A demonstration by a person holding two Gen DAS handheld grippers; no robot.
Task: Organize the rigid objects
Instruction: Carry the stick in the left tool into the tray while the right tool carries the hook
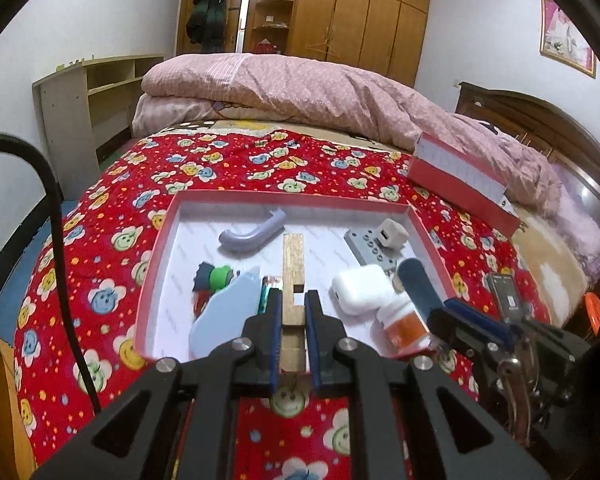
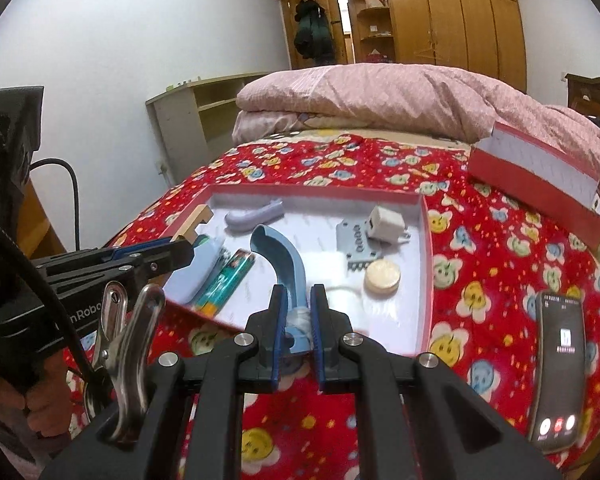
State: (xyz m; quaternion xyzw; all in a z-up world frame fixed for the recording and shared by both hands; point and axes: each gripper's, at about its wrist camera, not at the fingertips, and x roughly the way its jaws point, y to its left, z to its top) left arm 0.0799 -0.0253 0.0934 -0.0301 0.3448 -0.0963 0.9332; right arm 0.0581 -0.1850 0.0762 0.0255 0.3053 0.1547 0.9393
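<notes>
A shallow red box with a white inside (image 1: 168, 216) (image 2: 426, 240) lies on the bed. My left gripper (image 1: 293, 308) is shut on a notched wooden block (image 1: 293, 264) held over the box. My right gripper (image 2: 299, 308) is shut on a curved blue plastic piece (image 2: 278, 256), also over the box; it shows in the left wrist view (image 1: 418, 284). In the box lie a lilac curved piece (image 1: 252, 234), a white charger cube (image 1: 390, 234) on a grey perforated plate (image 2: 354, 240), a white earbud case (image 1: 360, 288), a lighter (image 2: 228, 276) and a round tan disc (image 2: 382, 276).
The red box lid (image 1: 460, 176) (image 2: 536, 176) lies at the right, against a pink duvet (image 1: 300, 88). A phone (image 2: 558, 368) with a lit screen lies on the red flowered cover, right of the box. A pale shelf unit (image 1: 80, 96) stands left of the bed.
</notes>
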